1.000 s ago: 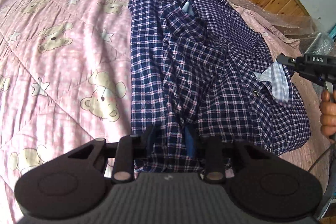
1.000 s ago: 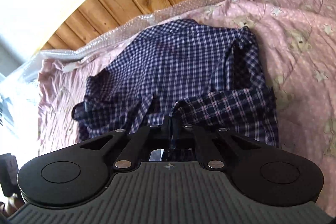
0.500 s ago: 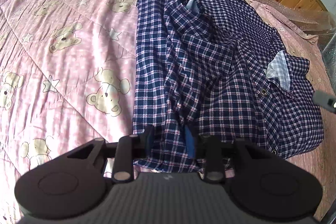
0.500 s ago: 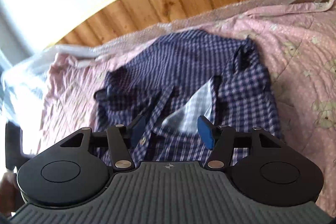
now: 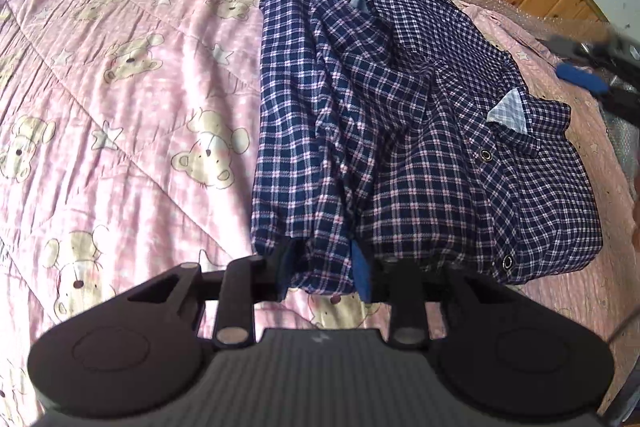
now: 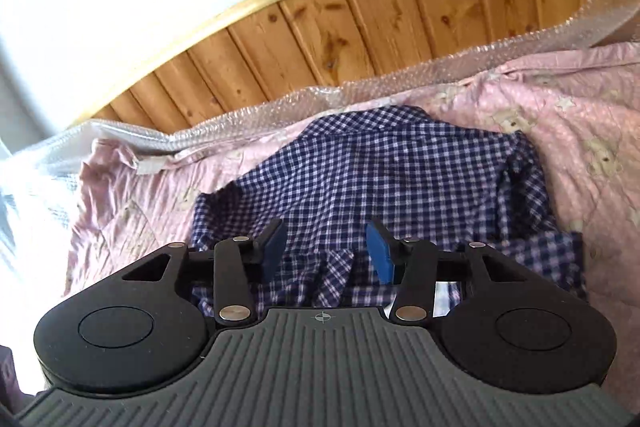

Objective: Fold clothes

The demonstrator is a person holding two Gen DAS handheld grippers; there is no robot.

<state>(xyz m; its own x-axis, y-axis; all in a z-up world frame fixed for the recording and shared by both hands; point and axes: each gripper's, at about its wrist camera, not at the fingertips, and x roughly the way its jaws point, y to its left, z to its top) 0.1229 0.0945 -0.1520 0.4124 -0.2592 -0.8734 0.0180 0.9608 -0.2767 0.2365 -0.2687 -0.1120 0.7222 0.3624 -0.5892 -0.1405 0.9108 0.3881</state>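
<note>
Pinching the plaid shirt's near hem in our left claw, we hold our right claw gaping empty above it on the pink bedspread.

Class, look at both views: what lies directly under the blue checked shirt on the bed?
The checked shirt lies on a pink quilt printed with bears and stars, which shows all around it. The quilt beneath the shirt is covered, so anything else under there cannot be seen.
</note>
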